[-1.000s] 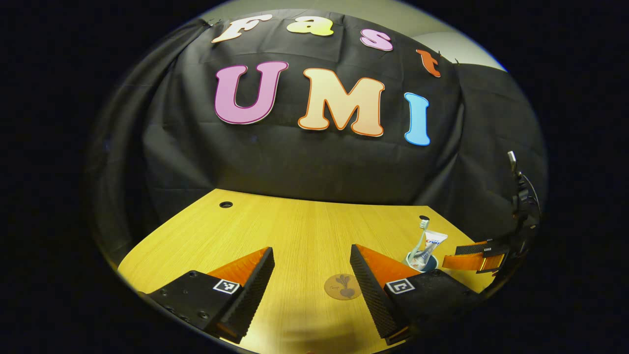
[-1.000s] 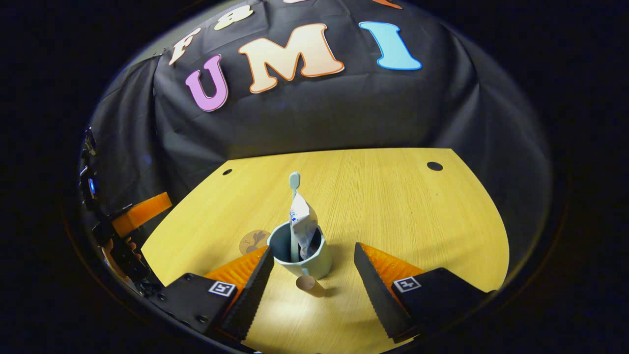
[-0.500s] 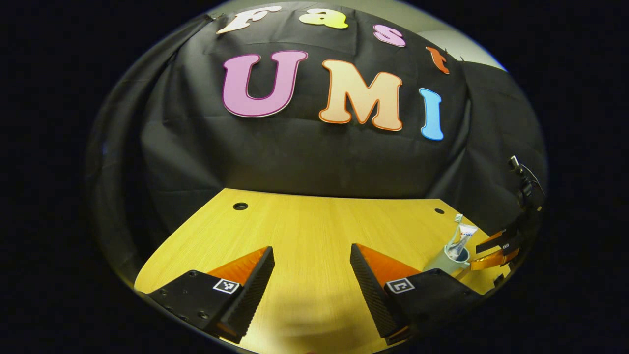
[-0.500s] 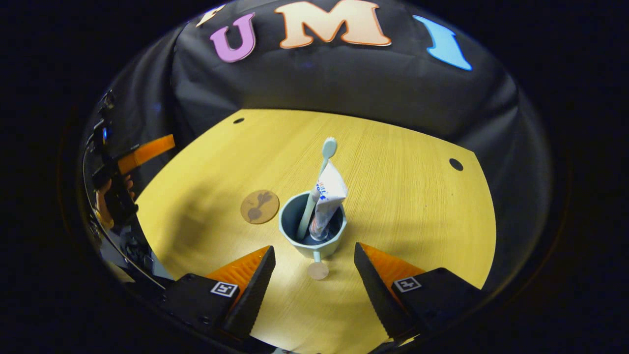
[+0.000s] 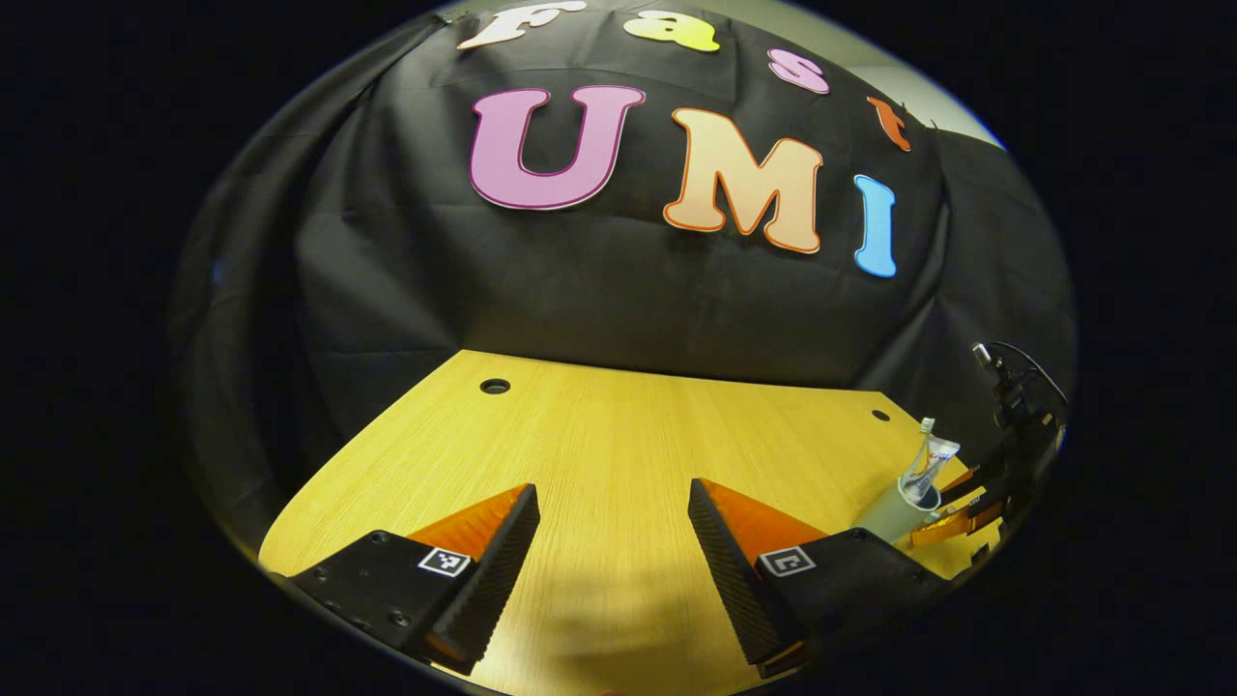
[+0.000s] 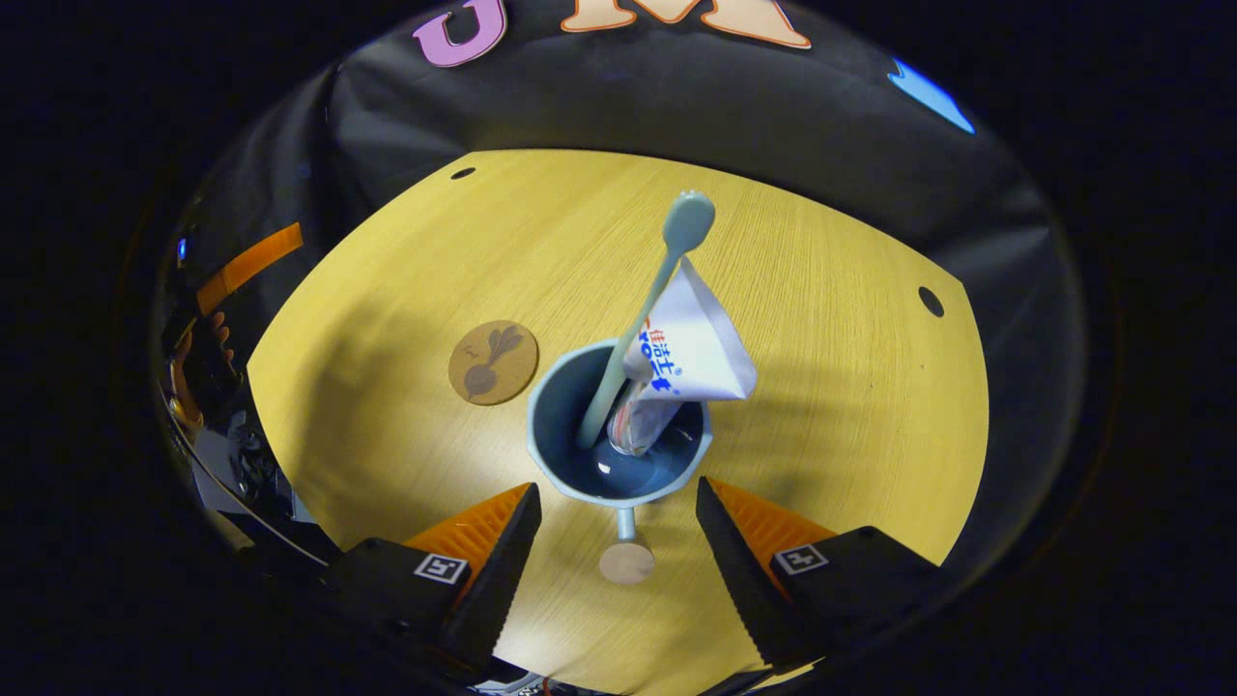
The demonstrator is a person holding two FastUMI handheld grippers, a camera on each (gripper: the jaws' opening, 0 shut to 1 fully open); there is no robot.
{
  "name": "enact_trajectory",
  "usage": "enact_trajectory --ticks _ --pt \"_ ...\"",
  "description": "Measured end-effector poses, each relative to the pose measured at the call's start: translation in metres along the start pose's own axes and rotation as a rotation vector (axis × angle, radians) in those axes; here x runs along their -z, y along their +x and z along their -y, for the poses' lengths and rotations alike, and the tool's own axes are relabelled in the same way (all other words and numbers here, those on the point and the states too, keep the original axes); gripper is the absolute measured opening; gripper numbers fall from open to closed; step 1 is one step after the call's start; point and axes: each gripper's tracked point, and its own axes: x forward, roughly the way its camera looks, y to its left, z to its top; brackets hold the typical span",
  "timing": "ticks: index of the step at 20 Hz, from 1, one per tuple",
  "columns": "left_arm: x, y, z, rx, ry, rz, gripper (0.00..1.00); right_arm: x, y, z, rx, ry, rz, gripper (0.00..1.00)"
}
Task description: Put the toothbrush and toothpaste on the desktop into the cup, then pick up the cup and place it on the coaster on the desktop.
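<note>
We are holding the right hand-held gripper [image 6: 615, 541] wide open over the cup [image 6: 618, 454]; the left hand-held gripper [image 5: 613, 541] is gaping open, gripping nothing.

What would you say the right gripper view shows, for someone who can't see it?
A blue-grey cup stands on a wooden desk, holding a toothbrush and a toothpaste tube. The right claw is open, its fingers either side of the cup's handle. A round coaster lies just left of the cup.
</note>
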Motion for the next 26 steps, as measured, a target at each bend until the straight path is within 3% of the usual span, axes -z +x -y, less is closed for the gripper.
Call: enact_trajectory --ticks 2,4,5,7,9,10,16,21,26 --pt "0.005 0.001 -0.001 -0.004 -0.017 -0.012 0.92 0.002 0.003 0.001 -0.002 -0.006 -0.025 0.95" --pt "0.009 0.004 -0.001 -0.005 -0.031 -0.022 0.93 0.001 0.005 0.003 0.007 -0.009 -0.029 0.84" --pt "0.01 0.005 -0.002 -0.007 -0.034 -0.027 0.92 0.002 0.005 0.003 0.006 -0.005 -0.032 0.71" --pt "0.011 0.008 -0.003 -0.012 -0.033 -0.032 0.92 0.007 0.006 0.003 0.01 -0.006 -0.055 0.7" --pt "0.01 0.01 0.0 -0.006 -0.023 -0.035 0.92 0.017 0.008 0.008 0.043 -0.04 -0.089 0.59" --pt "0.01 0.011 0.002 -0.001 -0.017 -0.036 0.92 0.017 0.001 0.009 0.058 -0.049 -0.087 0.32" --pt "0.012 0.014 0.017 0.042 -0.04 -0.044 0.92 0.015 0.006 0.009 0.08 -0.043 -0.08 0.26" --pt "0.012 0.014 0.011 0.032 -0.041 -0.047 0.92 0.009 0.004 0.012 0.129 -0.055 -0.047 0.22" --pt "0.017 0.011 -0.001 0.009 -0.065 -0.058 0.92 -0.01 0.0 0.0 0.102 -0.055 -0.011 0.23"
